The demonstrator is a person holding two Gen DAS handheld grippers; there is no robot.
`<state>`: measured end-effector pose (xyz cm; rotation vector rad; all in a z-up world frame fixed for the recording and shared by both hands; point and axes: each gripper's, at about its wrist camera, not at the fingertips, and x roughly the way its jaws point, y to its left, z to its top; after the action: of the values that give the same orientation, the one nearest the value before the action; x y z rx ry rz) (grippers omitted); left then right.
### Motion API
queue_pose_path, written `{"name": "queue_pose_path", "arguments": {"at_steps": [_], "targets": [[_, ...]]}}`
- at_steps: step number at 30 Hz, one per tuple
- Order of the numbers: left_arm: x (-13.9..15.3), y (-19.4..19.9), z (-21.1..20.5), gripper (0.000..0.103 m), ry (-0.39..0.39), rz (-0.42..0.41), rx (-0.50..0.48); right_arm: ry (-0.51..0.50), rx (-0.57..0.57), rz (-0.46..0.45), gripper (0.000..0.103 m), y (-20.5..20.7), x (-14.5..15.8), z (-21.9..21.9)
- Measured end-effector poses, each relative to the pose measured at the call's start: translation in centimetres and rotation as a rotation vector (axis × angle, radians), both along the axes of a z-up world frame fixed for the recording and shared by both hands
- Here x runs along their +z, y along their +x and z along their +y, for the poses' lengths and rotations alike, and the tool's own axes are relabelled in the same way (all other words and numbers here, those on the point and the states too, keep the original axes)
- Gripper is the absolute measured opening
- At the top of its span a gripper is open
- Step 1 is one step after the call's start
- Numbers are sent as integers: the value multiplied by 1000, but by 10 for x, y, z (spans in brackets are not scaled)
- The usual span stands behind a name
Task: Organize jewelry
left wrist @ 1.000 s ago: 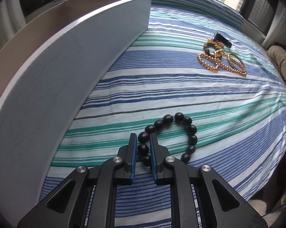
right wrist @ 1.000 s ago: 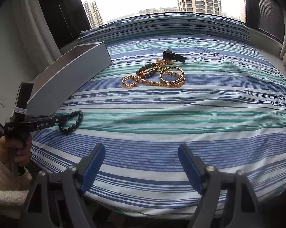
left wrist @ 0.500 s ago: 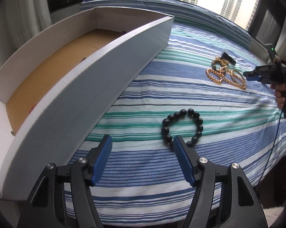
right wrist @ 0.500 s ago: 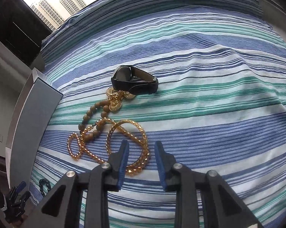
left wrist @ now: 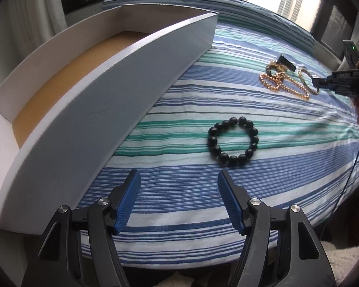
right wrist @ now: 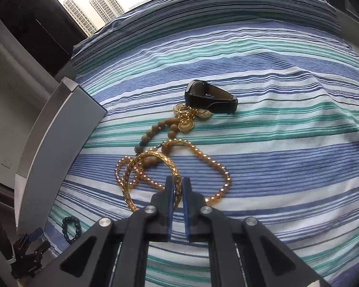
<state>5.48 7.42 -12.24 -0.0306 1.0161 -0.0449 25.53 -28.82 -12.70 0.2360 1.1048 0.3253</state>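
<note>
Right now my right tool [right wrist: 178,192] is pinched on the near rim of the gold bangle [right wrist: 153,177], low centre of the right view, so I judge the pick-up of that piece is the step in hand. My left tool [left wrist: 178,198] hangs spread wide and empty, short of the black bead bracelet [left wrist: 233,141] lying flat on the striped bed [left wrist: 251,191]. Next I'd need to lift the bangle clear of the gold chain [right wrist: 212,165] and wooden beads [right wrist: 155,131] tangled under it, then carry it to the box [left wrist: 112,100] at left. Whether the chain is snagged on the bangle I can't tell; the watch [right wrist: 210,96] face is turned away.
</note>
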Motion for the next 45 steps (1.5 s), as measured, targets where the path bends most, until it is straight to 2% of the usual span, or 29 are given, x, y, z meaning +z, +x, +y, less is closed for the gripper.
{"name": "queue_pose_path", "arguments": {"at_steps": [5,9,12,14,16,17,22,28,30,31,32,37,40,42,45], "targets": [[0,-2,-22,69,18,-9,-96,-10,92,56,7,-59,-10,22],[2,5,-41,69,25,-9,-178,-69,99,90,7,-88,-35,34],[5,16,-53,69,7,-9,-242,-123,92,74,7,-98,-43,39],[3,26,-64,69,9,-1,-277,-127,76,58,8,-101,-42,37],[-2,34,-74,69,9,9,-315,-127,65,48,23,-103,-41,36],[-5,39,-78,69,11,18,-330,-121,57,37,27,-106,-38,35],[-26,55,-95,61,60,68,-388,-93,17,-24,28,-125,-21,25],[-31,59,-99,60,72,79,-431,-82,-3,-75,28,-156,-1,15],[-30,59,-99,49,69,78,-443,-81,-14,-85,28,-162,3,11],[-29,60,-98,27,64,78,-447,-78,-20,-86,28,-164,3,10],[-29,61,-98,10,54,88,-449,-75,-26,-87,28,-166,3,7],[-27,63,-97,9,23,110,-417,-35,-68,-75,28,-165,1,-5],[-14,61,-89,9,-18,90,-375,4,-122,-69,28,-161,6,-22],[0,59,-83,9,-55,66,-350,-25,-164,-63,28,-155,9,-33],[17,58,-75,9,-103,44,-319,-76,-143,-9,28,-141,4,-31]]}}
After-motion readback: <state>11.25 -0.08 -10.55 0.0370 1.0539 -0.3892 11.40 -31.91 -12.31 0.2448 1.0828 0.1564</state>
